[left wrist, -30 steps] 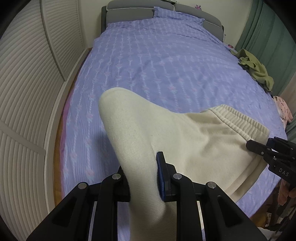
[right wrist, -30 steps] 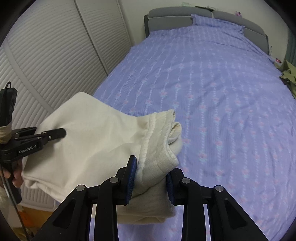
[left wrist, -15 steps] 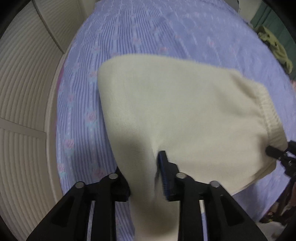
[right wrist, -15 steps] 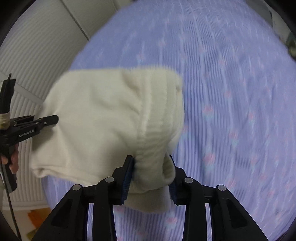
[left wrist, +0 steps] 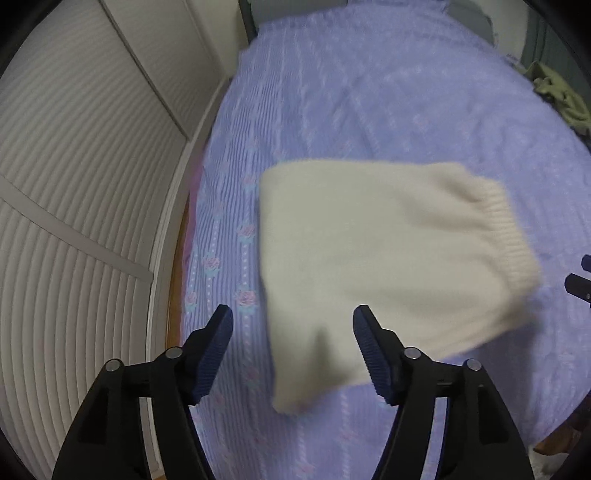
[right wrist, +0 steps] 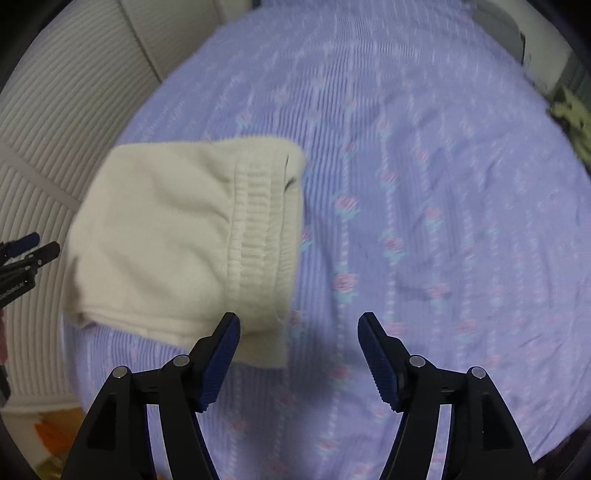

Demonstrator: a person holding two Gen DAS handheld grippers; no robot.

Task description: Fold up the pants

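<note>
The cream pants [left wrist: 388, 258] lie folded into a rough rectangle on the purple flowered bedspread [left wrist: 369, 103], ribbed waistband at the right end. My left gripper [left wrist: 293, 325] hovers above their near left corner with its jaws opening, the pads clear of the cloth. In the right wrist view the pants [right wrist: 177, 236] lie to the left, waistband facing me. My right gripper [right wrist: 299, 330] hangs over their near right corner and the bare bedspread [right wrist: 424, 184], jaws opening, nothing pressed between the pads. Each gripper's tip shows at the edge of the other view.
White slatted wardrobe doors [left wrist: 81, 166] run along the bed's left side. An olive garment [left wrist: 561, 96] lies at the bed's far right edge. A grey headboard [left wrist: 295, 7] stands at the far end.
Both grippers have let go of the pants, and their jaws have spread wide. The pants have dropped flat onto the bedspread, and both cameras have tilted further down.
</note>
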